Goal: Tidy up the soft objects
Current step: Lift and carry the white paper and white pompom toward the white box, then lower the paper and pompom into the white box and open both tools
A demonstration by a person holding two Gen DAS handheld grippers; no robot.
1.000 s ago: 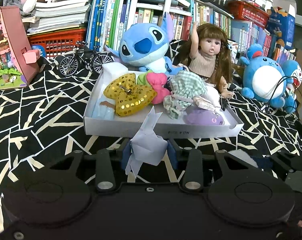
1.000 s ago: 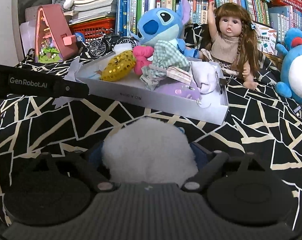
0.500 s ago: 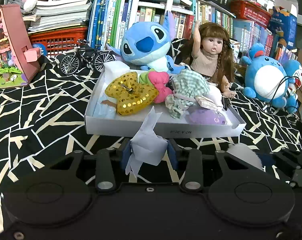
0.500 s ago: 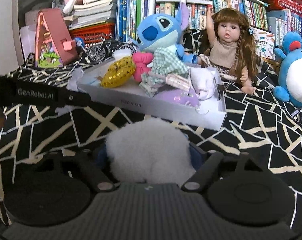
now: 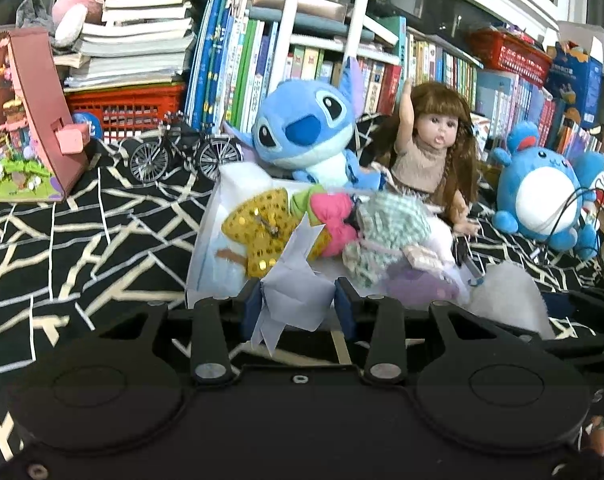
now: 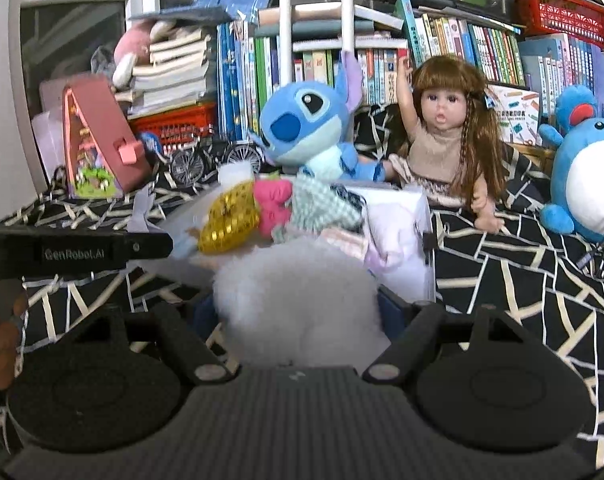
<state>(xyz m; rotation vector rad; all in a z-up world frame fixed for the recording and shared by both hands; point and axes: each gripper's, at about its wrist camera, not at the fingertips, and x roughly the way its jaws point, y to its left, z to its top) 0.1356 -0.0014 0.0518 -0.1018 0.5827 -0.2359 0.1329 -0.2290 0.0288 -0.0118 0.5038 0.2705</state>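
A white tray box (image 5: 200, 256) on the black patterned cloth holds a gold sequin bow (image 5: 262, 236), a pink bow (image 5: 333, 220), a green checked cloth (image 5: 385, 220) and pale purple pieces. My left gripper (image 5: 298, 304) is shut on a crumpled pale lavender cloth (image 5: 294, 292), held just before the box's near wall. My right gripper (image 6: 298, 312) is shut on a white fluffy ball (image 6: 298, 292), raised in front of the box (image 6: 417, 208). The ball (image 5: 505, 296) also shows low right in the left wrist view. A finger (image 6: 142, 246) of the left gripper crosses the right wrist view.
Behind the box sit a blue alien plush (image 5: 302, 136), a long-haired doll (image 5: 429, 148) and a round blue plush (image 5: 541, 196). A toy bicycle (image 5: 182, 156), a pink house model (image 5: 18, 128), a red basket (image 5: 126, 108) and book rows line the back.
Both grippers have risen and come nearer the box. The fluffy ball is lifted off the cloth and now covers the box's near wall in the right wrist view.
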